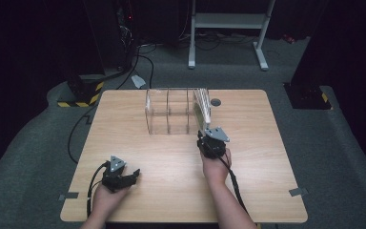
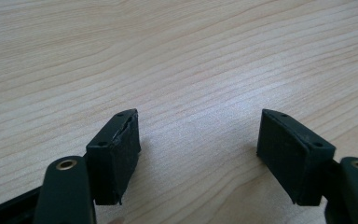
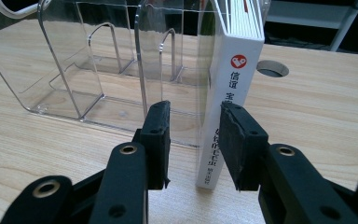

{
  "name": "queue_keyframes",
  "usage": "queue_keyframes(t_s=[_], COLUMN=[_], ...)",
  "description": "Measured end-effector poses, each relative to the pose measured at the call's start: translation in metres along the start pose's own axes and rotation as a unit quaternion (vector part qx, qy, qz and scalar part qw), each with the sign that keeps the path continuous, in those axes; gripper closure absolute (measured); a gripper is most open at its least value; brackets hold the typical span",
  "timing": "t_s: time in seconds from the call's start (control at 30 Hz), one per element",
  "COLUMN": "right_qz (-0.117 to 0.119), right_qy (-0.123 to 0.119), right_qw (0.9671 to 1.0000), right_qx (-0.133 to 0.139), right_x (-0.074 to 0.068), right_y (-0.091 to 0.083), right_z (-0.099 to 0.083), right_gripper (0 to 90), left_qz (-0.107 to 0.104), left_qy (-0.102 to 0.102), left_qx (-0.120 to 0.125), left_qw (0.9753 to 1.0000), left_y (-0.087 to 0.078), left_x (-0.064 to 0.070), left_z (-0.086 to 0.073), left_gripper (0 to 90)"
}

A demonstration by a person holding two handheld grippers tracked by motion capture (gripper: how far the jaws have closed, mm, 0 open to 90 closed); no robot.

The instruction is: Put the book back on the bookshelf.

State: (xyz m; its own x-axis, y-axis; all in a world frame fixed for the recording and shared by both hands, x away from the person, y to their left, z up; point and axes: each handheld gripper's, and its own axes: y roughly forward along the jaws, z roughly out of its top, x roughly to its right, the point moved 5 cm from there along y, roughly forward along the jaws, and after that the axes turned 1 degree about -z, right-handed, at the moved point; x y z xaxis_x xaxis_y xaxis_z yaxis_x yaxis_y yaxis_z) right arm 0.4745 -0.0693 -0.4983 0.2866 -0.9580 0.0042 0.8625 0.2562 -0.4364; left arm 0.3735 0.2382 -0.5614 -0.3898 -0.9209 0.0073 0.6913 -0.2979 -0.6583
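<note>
Right tongs (image 3: 193, 140) apart around white book (image 3: 230, 93) (rack's (image 3: 98, 60) end slot) — left tongs (image 2: 198, 158) apart.

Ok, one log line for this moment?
right gripper: open, at white book spine | book: in clear rack | left gripper: open, over table

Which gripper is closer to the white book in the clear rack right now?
Right. The right gripper is at the white book, its open jaws level with the spine at the clear rack's right end. The left gripper sits open near the table's front left, far from it.
</note>
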Motion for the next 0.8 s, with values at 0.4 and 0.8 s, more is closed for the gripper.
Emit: queue_keyframes(t_s=[0.4, 0.8], right_qz=[-0.001, -0.003], right_qy=[-0.001, -0.003], right_qw=[1.0, 1.0], right_qx=[0.0, 0.0], right_x=[0.0016, 0.0027], right_y=[-0.003, 0.0007], right_z=[-0.0008, 0.001], right_gripper=[63.1, 63.0], left_qz=[0.0, 0.0], left_qy=[0.0, 0.0], left_qx=[0.0, 0.0], left_qw=[1.0, 1.0], left_y=[0.0, 0.0], left_x=[0.0, 0.0], left_z=[0.0, 0.0], left_gripper=[29.6, 29.6])
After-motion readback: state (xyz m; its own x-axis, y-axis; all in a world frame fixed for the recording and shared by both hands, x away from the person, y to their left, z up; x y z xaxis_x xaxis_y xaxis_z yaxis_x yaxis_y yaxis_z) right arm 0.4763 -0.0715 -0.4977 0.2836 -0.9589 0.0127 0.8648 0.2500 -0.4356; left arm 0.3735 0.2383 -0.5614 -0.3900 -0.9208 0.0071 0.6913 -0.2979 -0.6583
